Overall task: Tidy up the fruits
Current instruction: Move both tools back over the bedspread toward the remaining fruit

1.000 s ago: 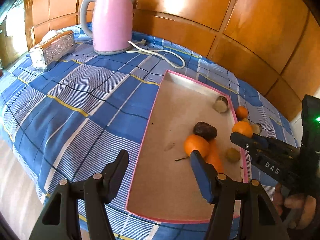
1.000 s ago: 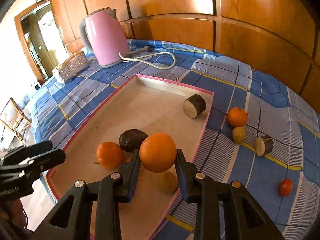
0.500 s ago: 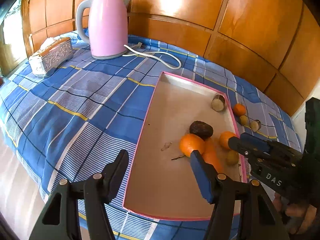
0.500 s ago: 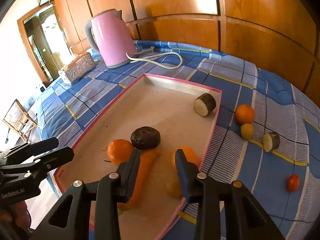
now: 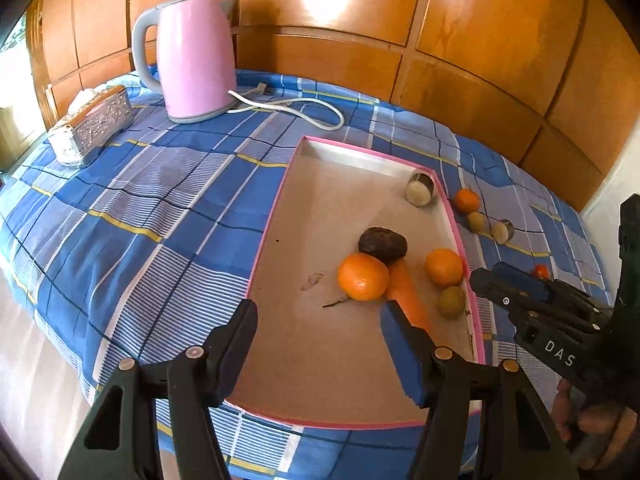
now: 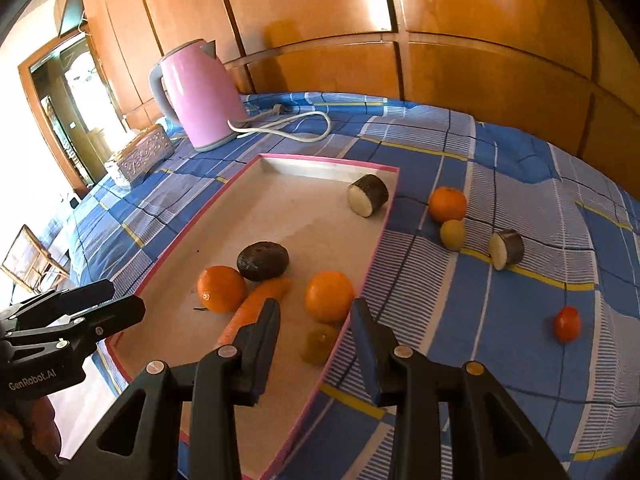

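A pink-rimmed tray (image 5: 276, 216) (image 6: 192, 228) lies on the blue checked cloth. In it are two oranges (image 6: 222, 289) (image 6: 329, 297), a dark brown fruit (image 6: 263, 261), a carrot (image 6: 256, 304), a small greenish fruit (image 6: 320, 342) and a cut dark-skinned piece (image 6: 368, 200). My right gripper (image 6: 315, 308) hangs open and empty just above the nearer orange, at the tray's right rim. My left gripper (image 5: 319, 312) stands open over the tray's near end with nothing between its fingers. On the cloth to the right lie an orange (image 6: 448, 204), a yellowish fruit (image 6: 452, 235), a cut piece (image 6: 506, 249) and a small red fruit (image 6: 567, 323).
A pink kettle (image 5: 192, 60) with a white cord (image 5: 292, 110) stands at the back left, and a silver box (image 5: 90, 128) sits beside it. Wooden panels (image 5: 440, 40) close the far side. The cloth falls over the table's edge at the near left.
The right gripper held an orange above the tray a second ago; the orange now lies in the tray by the right rim, and the empty gripper has drawn back a little.
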`<action>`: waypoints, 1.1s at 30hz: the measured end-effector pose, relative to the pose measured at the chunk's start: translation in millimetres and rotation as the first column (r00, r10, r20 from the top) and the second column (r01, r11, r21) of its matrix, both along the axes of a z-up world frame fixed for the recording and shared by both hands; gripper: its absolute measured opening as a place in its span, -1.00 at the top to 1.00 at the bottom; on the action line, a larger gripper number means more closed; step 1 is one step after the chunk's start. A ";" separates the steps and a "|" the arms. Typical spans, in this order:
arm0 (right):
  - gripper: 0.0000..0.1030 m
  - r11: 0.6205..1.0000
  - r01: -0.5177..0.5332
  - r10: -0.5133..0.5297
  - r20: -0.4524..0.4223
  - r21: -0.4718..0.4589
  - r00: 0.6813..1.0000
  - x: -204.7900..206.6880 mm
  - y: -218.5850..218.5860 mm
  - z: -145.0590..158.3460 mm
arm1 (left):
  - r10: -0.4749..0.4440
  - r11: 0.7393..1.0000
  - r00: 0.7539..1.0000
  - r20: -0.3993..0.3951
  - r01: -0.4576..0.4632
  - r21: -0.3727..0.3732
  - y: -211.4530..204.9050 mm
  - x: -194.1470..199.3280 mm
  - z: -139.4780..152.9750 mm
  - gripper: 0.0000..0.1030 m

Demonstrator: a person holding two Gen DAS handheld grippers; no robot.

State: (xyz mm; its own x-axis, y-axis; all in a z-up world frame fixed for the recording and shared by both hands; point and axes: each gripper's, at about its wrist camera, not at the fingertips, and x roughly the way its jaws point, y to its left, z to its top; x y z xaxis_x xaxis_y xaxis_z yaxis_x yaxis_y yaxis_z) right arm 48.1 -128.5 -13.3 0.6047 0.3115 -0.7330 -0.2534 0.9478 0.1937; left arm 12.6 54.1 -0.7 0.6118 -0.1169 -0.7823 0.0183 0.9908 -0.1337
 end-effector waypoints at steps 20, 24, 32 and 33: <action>0.29 0.978 0.208 -0.208 -0.034 -0.005 0.978 -24.8 -78.3 -22.6 | -0.137 0.990 0.990 -0.013 0.137 0.028 -31.4 4.8 2.0 -0.23; 0.29 0.964 0.265 -0.265 -0.043 -0.003 0.963 -27.7 -102.2 -27.3 | -0.184 0.982 0.983 -0.006 0.184 0.028 -40.7 8.0 6.2 -0.23; 0.29 0.929 0.369 -0.369 -0.036 0.011 0.929 -31.8 -144.8 -28.2 | -0.305 0.952 0.952 -0.005 0.305 0.021 -66.5 21.3 15.2 0.16; 0.29 0.925 0.379 -0.378 -0.034 0.012 0.925 -32.6 -149.2 -28.2 | -0.317 0.948 0.948 -0.008 0.317 0.020 -69.5 23.4 15.3 0.29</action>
